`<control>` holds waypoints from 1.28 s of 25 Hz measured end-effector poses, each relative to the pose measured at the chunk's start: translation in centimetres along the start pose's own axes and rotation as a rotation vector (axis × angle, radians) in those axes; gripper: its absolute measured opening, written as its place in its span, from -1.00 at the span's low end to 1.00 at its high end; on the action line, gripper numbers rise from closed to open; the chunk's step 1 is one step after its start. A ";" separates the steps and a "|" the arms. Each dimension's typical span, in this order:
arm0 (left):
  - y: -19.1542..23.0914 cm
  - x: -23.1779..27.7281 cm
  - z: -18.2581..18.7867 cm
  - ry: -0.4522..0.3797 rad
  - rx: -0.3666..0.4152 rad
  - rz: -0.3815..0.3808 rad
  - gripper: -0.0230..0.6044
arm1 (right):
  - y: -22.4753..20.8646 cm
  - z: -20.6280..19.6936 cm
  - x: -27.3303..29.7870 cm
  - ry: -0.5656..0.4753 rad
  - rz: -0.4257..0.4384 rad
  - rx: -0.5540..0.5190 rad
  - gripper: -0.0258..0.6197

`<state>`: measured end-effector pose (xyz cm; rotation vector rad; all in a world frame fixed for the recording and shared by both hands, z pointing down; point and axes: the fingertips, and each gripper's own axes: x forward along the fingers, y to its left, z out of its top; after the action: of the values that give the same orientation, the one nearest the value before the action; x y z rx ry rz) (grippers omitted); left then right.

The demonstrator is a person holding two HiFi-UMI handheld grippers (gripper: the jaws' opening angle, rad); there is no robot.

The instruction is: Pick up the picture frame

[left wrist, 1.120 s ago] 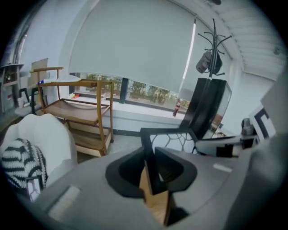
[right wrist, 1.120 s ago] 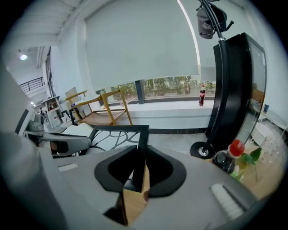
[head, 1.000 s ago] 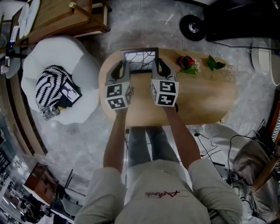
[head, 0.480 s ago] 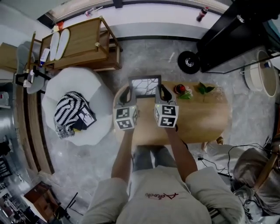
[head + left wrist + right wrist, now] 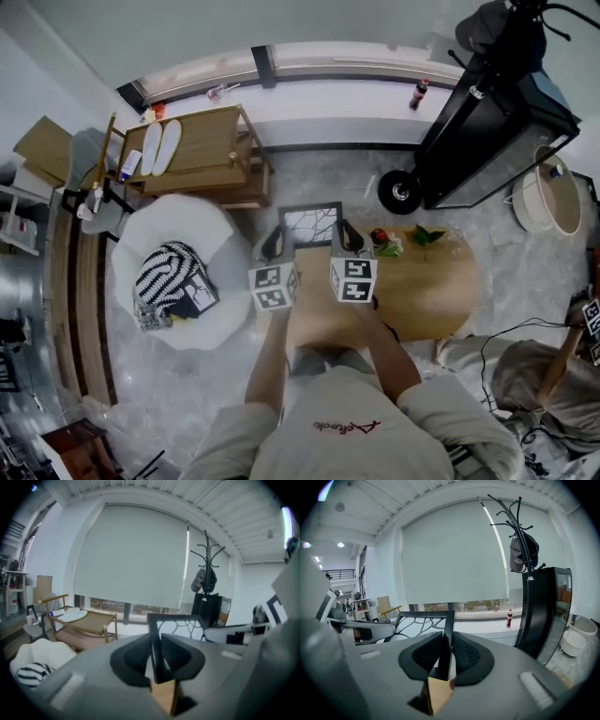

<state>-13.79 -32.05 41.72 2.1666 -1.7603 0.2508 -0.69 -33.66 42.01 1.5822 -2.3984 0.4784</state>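
A black picture frame point(image 5: 309, 223) with a white branch-pattern print hangs in the air above the far edge of the oval wooden table point(image 5: 422, 286), held upright between both grippers. My left gripper point(image 5: 274, 246) is shut on the frame's left side bar point(image 5: 155, 649). My right gripper point(image 5: 344, 237) is shut on the right side bar point(image 5: 446, 641). In the left gripper view the frame's top bar point(image 5: 174, 618) runs off to the right; in the right gripper view the frame's top bar point(image 5: 424, 614) runs off to the left.
A white round chair point(image 5: 169, 281) with a striped cushion sits left of the table. A wooden cart point(image 5: 197, 150) stands behind it. Red fruit and green leaves point(image 5: 398, 241) lie on the table. A black coat stand point(image 5: 469, 103) and a white bucket point(image 5: 544, 197) are at the right.
Both grippers have risen together with the frame, lifting it off the table. The view has widened as the frame came up; the grip on both side bars is unchanged.
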 end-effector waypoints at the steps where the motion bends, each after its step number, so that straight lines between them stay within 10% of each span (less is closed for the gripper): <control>1: -0.2 -0.4 1.2 -0.011 0.003 0.003 -0.70 | 0.2 1.2 -0.4 -0.014 0.005 -0.006 -0.69; 32: -3.8 -11.5 24.0 -0.366 0.150 0.010 -0.70 | 5.3 23.4 -11.3 -0.388 0.049 -0.120 -0.69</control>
<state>-14.41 -29.65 14.96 2.4348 -1.9995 -0.0153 -1.40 -31.31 15.57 1.6938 -2.6872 0.0312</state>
